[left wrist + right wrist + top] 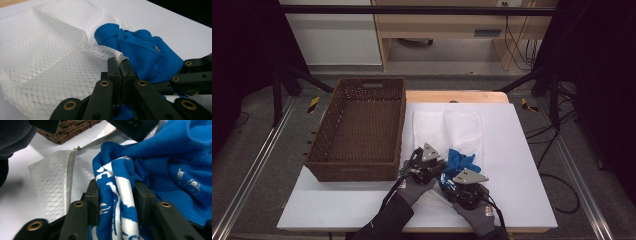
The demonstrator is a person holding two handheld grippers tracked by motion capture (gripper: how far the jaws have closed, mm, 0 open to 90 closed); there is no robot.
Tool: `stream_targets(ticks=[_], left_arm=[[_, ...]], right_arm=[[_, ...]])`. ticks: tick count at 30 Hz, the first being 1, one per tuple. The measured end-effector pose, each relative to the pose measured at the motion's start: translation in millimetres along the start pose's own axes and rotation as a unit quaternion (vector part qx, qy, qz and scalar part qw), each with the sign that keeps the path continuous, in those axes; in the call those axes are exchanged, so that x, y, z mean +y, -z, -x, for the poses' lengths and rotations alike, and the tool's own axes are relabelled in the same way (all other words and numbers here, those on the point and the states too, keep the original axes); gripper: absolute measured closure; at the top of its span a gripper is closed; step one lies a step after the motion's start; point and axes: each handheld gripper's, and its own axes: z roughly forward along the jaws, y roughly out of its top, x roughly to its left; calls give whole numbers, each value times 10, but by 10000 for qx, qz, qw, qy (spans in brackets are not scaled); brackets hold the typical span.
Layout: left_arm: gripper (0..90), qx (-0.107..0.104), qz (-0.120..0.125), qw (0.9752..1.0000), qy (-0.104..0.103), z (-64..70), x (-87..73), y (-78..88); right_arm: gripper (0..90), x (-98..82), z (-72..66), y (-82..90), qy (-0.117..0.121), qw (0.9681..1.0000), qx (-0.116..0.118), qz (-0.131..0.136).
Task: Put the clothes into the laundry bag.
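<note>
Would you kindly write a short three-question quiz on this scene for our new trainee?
1. True or false: the left claw is shut on the white mesh bag.
2. What lies between the right claw pads? A) blue garment B) wicker basket C) cable
3. Which side of the white table, in the high view, holds the basket?

Key: 1 true; 2 A; 3 the left.

We see a white mesh bag [45, 62] of fine netted cloth, a soft matt blue garment [142, 55] with smooth white print, a rough woven wicker basket [362, 130], and matt black plastic gripper parts.
</note>
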Motion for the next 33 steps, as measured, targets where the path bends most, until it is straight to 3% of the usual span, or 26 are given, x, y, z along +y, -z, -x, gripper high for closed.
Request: stream_targets(ticks=[5,8,10,11,12,13,15,16,18,19,20,21,22,23,24,25,27,28,33], left_arm=[[889,9,42,9999,104,-53,-11,20],[889,25,42,9999,119,-66,-12,26],[889,29,30,9999,94,-66,-15,34],[889,29,30,9999,94,-66,-15,34],[889,27,33,9999,91,-67,-16,38],[889,22,40,10000,87,-65,-15,44],[888,22,43,10000,65,-61,-13,48],[889,22,43,10000,65,-61,-13,48],[889,-3,42,10000,48,-57,-11,48],[889,-3,42,10000,48,-57,-11,48],[889,-29,28,10000,26,-51,-9,43],[889,-29,28,10000,26,-51,-9,43],[890,-24,2,10000,-7,-41,-12,27],[889,-24,2,10000,-7,-41,-12,27],[889,-23,5,10000,5,-42,-12,24],[889,-23,28,10000,28,-46,-10,26],[889,-26,34,10000,41,-51,-5,31],[889,5,40,10000,68,-64,8,44],[889,15,49,9999,153,-80,38,72]], right_arm=[[418,26,40,126,-121,9992,336,167],[370,87,83,322,-156,9977,375,542],[359,136,155,451,-191,9965,237,783],[359,136,155,451,-191,9965,237,783],[356,151,206,497,-210,9959,88,873],[338,146,326,521,-303,9951,-286,894],[319,102,459,446,-424,9952,-499,722],[319,102,459,446,-424,9952,-499,722],[319,18,575,238,-538,9961,-576,387],[319,18,575,238,-538,9961,-576,387],[344,-6,578,107,-482,9975,-489,177],[344,-6,578,107,-482,9975,-489,177],[501,-13,560,37,-431,9985,-308,156],[501,-13,560,37,-431,9985,-308,156],[696,-6,545,43,-424,9987,-220,182],[756,-4,541,73,-384,9988,-211,195],[791,1,536,115,-357,9989,-205,236],[811,12,522,223,-314,9986,-159,397],[812,53,399,467,-105,9975,41,692]])
